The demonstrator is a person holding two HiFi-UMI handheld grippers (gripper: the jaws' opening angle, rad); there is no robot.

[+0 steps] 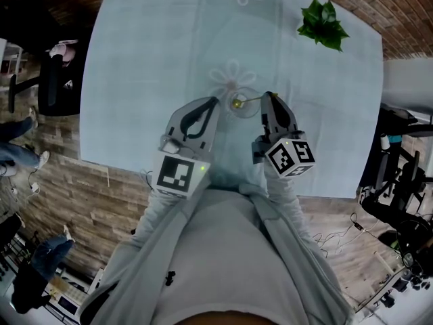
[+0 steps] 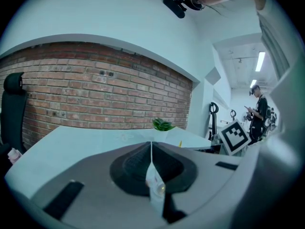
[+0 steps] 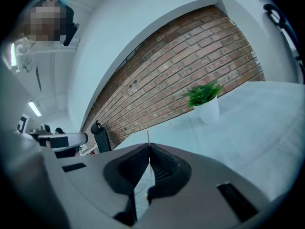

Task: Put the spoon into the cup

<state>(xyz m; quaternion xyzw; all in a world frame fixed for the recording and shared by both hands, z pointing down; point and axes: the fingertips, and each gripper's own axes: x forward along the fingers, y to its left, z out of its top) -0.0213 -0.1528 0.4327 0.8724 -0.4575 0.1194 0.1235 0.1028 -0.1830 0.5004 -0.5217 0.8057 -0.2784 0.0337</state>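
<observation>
Left gripper (image 1: 214,103): I pinched the glass cup (image 1: 246,112) at its 9 o'clock.
Right gripper (image 1: 267,97): I pinched the spoon (image 1: 250,101) handle, 3 o'clock.

Person: light grey long-sleeved top (image 1: 216,263), filling the lower centre of the head view. Left sleeve (image 1: 145,239) and right sleeve (image 1: 292,212) are the same grey and creased.

Left gripper (image 1: 215,101): light grey moulded shell with a dark loop-shaped opening. Left marker cube (image 1: 180,173) is white with black squares, with a small green light (image 1: 202,168) at its right edge.

Right gripper (image 1: 268,95): darker grey shell. Right marker cube (image 1: 289,156) is black and white.

Gripper views: grey jaws with black ribbed left pads (image 2: 136,165) and right pads (image 3: 164,168), plus black rectangular slots.
</observation>
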